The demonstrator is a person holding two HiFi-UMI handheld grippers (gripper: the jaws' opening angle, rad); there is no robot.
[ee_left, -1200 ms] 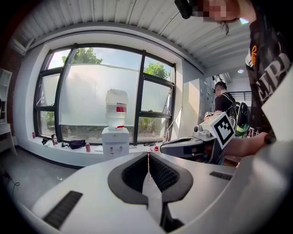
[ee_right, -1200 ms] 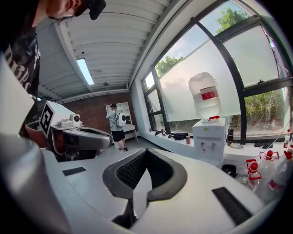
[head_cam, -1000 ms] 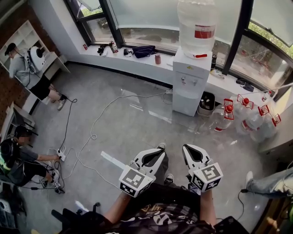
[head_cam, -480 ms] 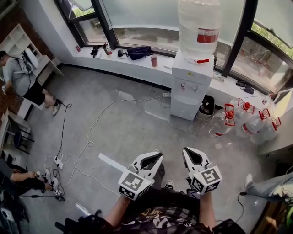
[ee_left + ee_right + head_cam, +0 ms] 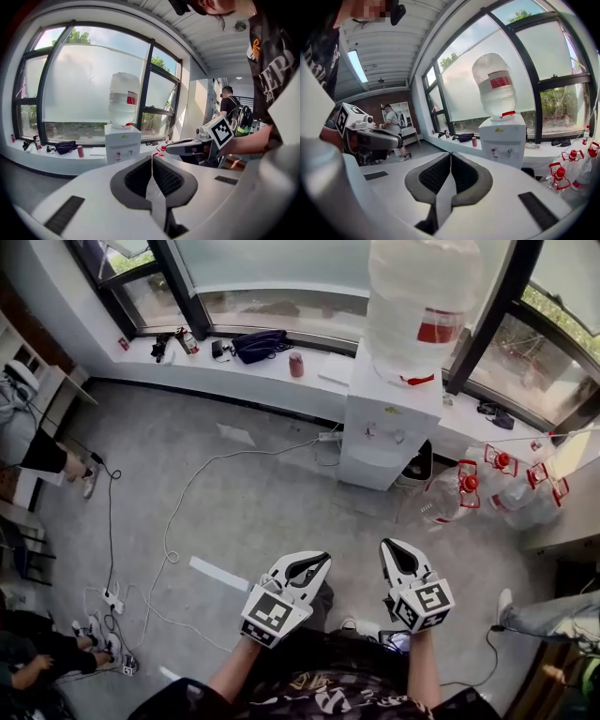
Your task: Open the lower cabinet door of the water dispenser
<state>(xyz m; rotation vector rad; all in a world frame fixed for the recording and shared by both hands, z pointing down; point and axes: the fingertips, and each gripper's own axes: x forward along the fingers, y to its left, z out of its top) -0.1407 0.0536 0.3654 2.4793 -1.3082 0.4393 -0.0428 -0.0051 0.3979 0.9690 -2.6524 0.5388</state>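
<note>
The white water dispenser [image 5: 386, 423] stands against the window ledge, with a large clear bottle [image 5: 419, 304] on top. Its lower cabinet door [image 5: 373, 463] looks closed in the head view. My left gripper [image 5: 317, 560] and right gripper [image 5: 392, 546] are held side by side low in the head view, well short of the dispenser, both shut and empty. The left gripper view shows its jaws [image 5: 151, 157] pressed together with the dispenser [image 5: 123, 144] far ahead. From the right gripper [image 5: 450, 154], also closed, the dispenser [image 5: 503, 139] appears ahead and to the right.
Several empty bottles with red caps [image 5: 469, 486] lie right of the dispenser, and a dark bin [image 5: 419, 463] stands beside it. A white cable [image 5: 178, 507] runs over the grey floor. A dark bag [image 5: 261, 343] sits on the ledge. A person's legs [image 5: 56, 463] show at left.
Both grippers and the head have moved forward towards the dispenser, which now looks larger and nearer. The jaws stayed closed throughout.
</note>
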